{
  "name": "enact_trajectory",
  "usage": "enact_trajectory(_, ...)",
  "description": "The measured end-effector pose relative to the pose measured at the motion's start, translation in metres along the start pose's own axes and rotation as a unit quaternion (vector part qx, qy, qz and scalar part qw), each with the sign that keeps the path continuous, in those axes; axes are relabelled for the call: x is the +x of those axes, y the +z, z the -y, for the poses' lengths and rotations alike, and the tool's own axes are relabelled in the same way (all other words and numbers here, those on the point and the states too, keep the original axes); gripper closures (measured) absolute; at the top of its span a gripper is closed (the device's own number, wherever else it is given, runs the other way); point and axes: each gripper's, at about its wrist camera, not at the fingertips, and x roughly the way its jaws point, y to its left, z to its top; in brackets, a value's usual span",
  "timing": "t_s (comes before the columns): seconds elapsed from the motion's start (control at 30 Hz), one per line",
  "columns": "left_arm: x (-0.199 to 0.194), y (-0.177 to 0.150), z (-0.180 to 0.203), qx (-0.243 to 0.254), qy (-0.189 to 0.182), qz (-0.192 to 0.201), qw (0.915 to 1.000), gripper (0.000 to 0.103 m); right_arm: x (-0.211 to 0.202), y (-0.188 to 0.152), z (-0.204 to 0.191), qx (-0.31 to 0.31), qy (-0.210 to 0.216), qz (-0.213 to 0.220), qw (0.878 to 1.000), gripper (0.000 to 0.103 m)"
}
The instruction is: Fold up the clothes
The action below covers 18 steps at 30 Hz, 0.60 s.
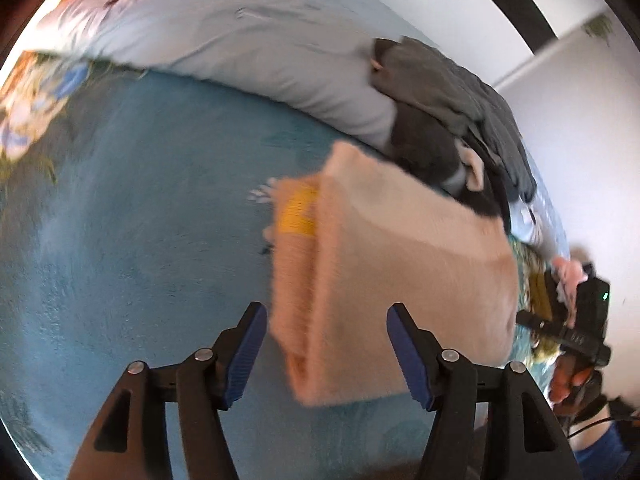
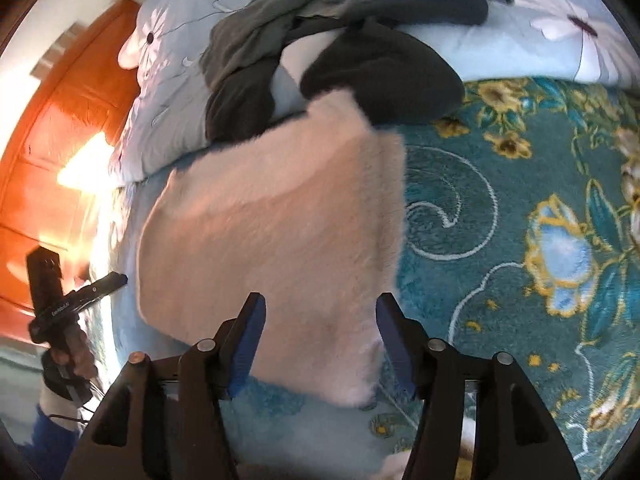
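Pink fleece garment (image 1: 400,280) lies folded on my teal floral blanket (image 2: 500,240); both hand-held grippers, left (image 1: 326,356) and right (image 2: 320,344), gape wide, holding nothing. Grey clothes (image 2: 320,52) crowd the pillow (image 1: 240,52) beyond.

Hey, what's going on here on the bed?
A person is folding clothes with two handheld tools. A fuzzy pink garment lies folded into a rectangle on the teal floral blanket. The left tool and right tool are both open above it, gripping nothing. A pile of dark grey clothes sits on the pale blue pillow behind.
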Motion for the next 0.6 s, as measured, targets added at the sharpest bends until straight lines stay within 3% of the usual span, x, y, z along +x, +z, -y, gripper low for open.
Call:
enact_trajectory(0.1, 0.015, 0.003, -0.007, -0.014, -0.011, -0.011, 0.9998, 0.036, 0.014, 0.010, 0.005, 0.005, 0.013, -0.009, 1.000, 0.043)
enact_trajectory(0.2, 0.038, 0.005, -0.013, -0.023, -0.018, -0.038, 0.9989, 0.036, 0.024, 0.012, 0.013, 0.009, 0.040, -0.016, 0.999, 0.032)
enact_trajectory(0.27, 0.048, 0.007, -0.021, -0.032, -0.023, -0.050, 0.9980, 0.035, 0.025, 0.014, 0.019, 0.019, 0.050, -0.016, 0.998, 0.032)
enact_trajectory(0.4, 0.058, 0.008, -0.035, -0.079, -0.050, -0.066, 0.9935, 0.030, 0.025, 0.015, 0.039, 0.063, 0.041, -0.021, 0.997, 0.031)
enact_trajectory(0.6, 0.061, 0.009, -0.040, -0.125, -0.062, -0.095, 0.9857, 0.028, 0.032, 0.012, 0.057, 0.134, 0.061, -0.042, 0.988, 0.020)
